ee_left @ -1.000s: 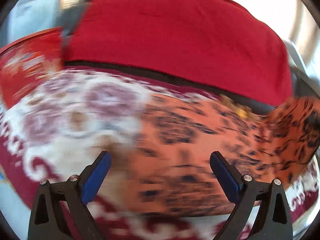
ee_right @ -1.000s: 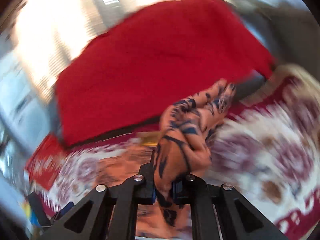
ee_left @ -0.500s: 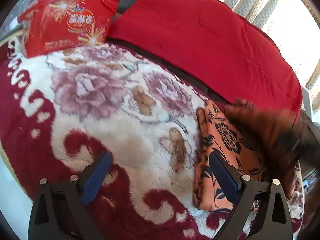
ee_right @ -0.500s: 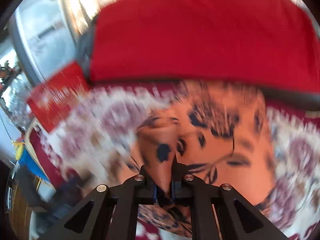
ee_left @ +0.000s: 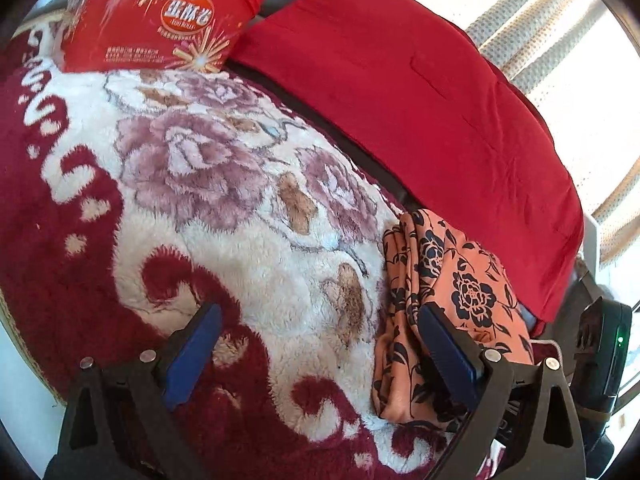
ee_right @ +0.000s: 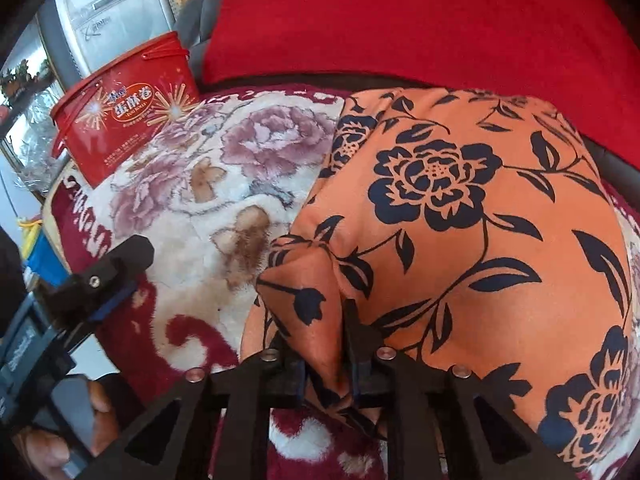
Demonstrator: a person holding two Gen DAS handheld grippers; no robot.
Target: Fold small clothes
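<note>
While a corner of the orange floral garment is pinched by the right gripper and the left gripper is held wide open, the fold should be laid flat before release.

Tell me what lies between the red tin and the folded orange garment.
Only bare floral blanket separates the red tin from the orange garment; both wrist views show it.

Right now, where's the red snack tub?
The red snack tub stands at the far-left edge of the floral blanket, beside the red cushion; it shows upper left in both wrist views.
</note>
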